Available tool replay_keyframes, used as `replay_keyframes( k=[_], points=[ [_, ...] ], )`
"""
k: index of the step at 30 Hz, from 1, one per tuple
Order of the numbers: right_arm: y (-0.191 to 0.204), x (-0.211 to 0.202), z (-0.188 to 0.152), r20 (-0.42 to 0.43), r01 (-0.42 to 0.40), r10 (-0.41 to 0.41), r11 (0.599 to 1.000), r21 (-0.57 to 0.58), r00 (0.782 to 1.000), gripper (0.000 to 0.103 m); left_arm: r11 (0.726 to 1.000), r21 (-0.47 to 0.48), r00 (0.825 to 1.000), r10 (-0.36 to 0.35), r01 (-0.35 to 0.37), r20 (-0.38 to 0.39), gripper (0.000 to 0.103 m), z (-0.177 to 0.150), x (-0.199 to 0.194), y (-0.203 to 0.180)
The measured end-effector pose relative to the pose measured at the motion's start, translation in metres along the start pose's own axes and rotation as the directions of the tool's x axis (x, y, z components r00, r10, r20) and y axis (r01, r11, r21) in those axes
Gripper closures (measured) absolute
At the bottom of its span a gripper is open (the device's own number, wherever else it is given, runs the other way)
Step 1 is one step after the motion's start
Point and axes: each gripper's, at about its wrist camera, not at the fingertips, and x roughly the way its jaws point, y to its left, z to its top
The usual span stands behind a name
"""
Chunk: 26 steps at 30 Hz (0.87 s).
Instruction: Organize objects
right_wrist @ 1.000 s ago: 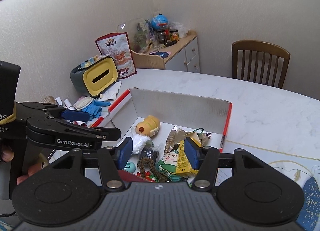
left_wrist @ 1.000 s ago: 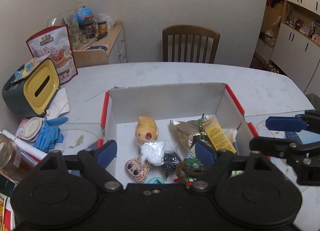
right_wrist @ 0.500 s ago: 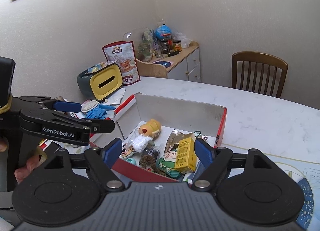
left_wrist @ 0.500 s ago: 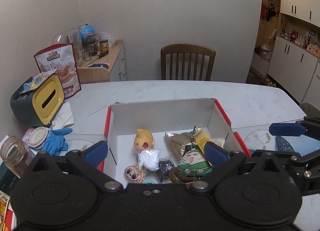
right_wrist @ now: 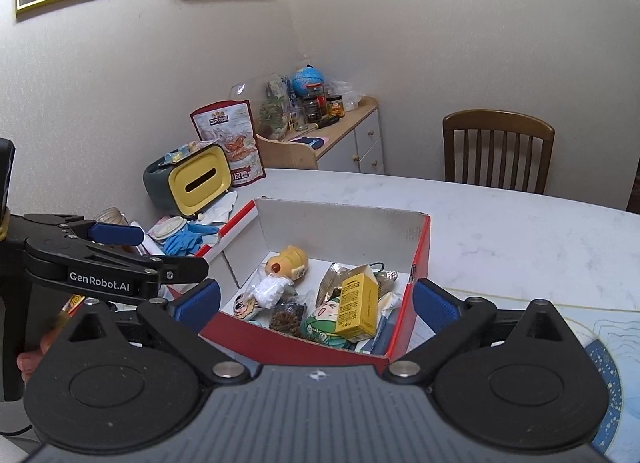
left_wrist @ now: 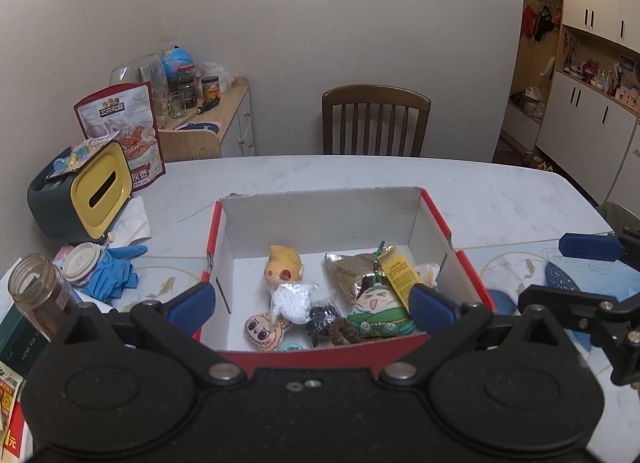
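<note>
A red cardboard box (left_wrist: pixel 320 211) with a white inside stands on the marble table (left_wrist: pixel 500 191). It holds a yellow doll head (left_wrist: pixel 284 269), a white crumpled wrapper (left_wrist: pixel 292 299), a green plush figure (left_wrist: pixel 378 311), a yellow carton (left_wrist: pixel 400 273), a foil packet (left_wrist: pixel 348 269) and other small items. My left gripper (left_wrist: pixel 312 305) hangs open above the box's near wall, empty. My right gripper (right_wrist: pixel 316 303) also stands open and empty at the box (right_wrist: pixel 340 219), with the yellow carton (right_wrist: pixel 356 307) between its fingers' line of sight. Each gripper shows in the other's view, the right gripper (left_wrist: pixel 572 267) at the right edge.
Left of the box lie a blue glove (left_wrist: pixel 114 273), a lidded cup (left_wrist: pixel 82 263), a brown jar (left_wrist: pixel 38 295) and a yellow-faced tissue holder (left_wrist: pixel 84 191). A snack bag (left_wrist: pixel 120 131) leans on the wall. A wooden chair (left_wrist: pixel 376 121) stands behind the table, a cabinet (left_wrist: pixel 212 119) at back left.
Both grippers have drawn back and up from the box, and their fingers have spread wider. The box's contents have not moved.
</note>
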Motion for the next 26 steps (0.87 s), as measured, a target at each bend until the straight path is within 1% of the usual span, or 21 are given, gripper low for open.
replay_keyframes(
  k=[5,10,20,24,26],
  points=[
    [0.002,-0.006,-0.004,0.012,0.008,-0.008,1.0,0.008,1.0,0.0,1.0,-0.026,1.0,-0.002,0.003,0.005,0.0,-0.002,-0.006,0.0],
    [0.002,-0.01,-0.009,0.016,0.008,-0.009,1.0,0.023,1.0,0.0,1.0,-0.022,1.0,0.005,-0.005,0.011,0.0,-0.004,-0.01,-0.002],
    [0.002,-0.014,-0.012,0.014,0.014,-0.014,1.0,0.018,1.0,0.0,1.0,-0.018,1.0,0.01,-0.01,0.011,0.0,-0.007,-0.013,-0.006],
    [-0.009,-0.014,-0.018,-0.001,0.055,-0.055,0.998,0.03,0.998,0.0,1.0,-0.016,1.0,0.007,-0.007,0.006,0.0,-0.007,-0.013,-0.007],
    [-0.019,-0.013,-0.025,-0.013,0.096,-0.096,0.995,0.035,0.995,0.0,1.0,-0.022,1.0,0.004,-0.004,0.001,0.0,-0.007,-0.013,-0.006]
  ],
)
